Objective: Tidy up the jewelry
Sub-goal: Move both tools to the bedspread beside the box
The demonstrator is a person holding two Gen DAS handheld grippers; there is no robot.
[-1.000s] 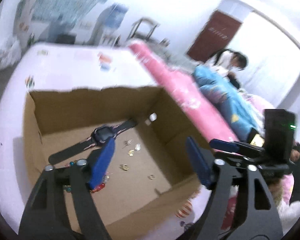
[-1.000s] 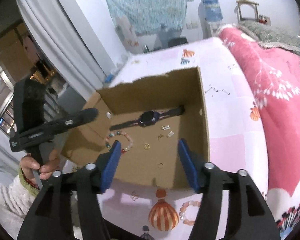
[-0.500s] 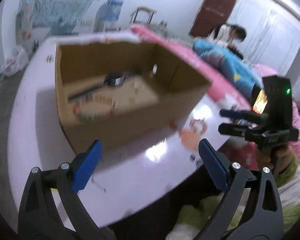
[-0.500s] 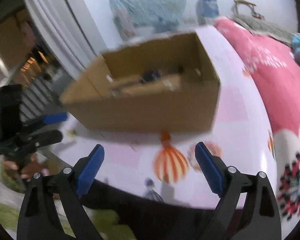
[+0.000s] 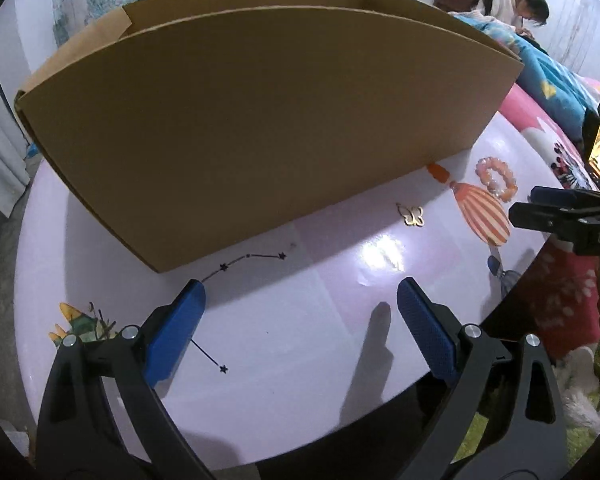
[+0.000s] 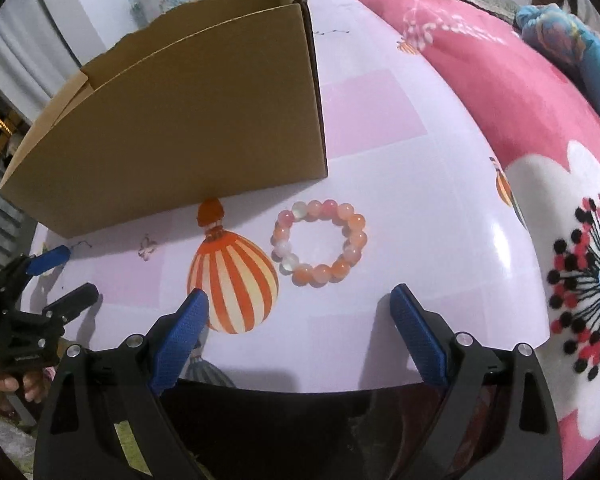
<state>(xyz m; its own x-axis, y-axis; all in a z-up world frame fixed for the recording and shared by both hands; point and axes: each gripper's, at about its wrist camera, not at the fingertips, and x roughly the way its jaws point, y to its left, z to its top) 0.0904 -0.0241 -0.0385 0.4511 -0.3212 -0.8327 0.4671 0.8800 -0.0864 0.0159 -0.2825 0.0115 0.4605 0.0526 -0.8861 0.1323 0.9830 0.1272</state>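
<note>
The left hand-held gripper (image 5: 300, 300) has its jaws spread wide with nothing between them; its fingers are matte black plastic with bright metal pivot screws, and the blue pads (image 5: 426, 332) carry a fine knurled grain. It hangs over the near edge of the bench (image 5: 300, 320), whose glossy lilac cover is printed with pale pink squares, thin black star-and-line figures and a striped orange balloon (image 5: 482, 214). Just ahead on that cover lies a small gold butterfly charm (image 5: 412, 215), an open outline, flat and apart from the pads. The right hand-held gripper (image 6: 300, 300) is likewise wide and empty, built the same way. Just beyond its tips lies a beaded bracelet (image 6: 320, 240), a closed ring of smooth round beads in orange, pink and milky white, resting flat on the bench beside the printed balloon and touching neither pad. Behind both pieces stands a cardboard box (image 6: 172, 128), plain brown corrugated board with a torn, ragged back rim and an open top; its near wall hides whatever is inside. To the right a plush pink blanket (image 6: 520, 92) with white blossoms covers a bed, and a blue quilt (image 5: 548, 72) lies farther back
</note>
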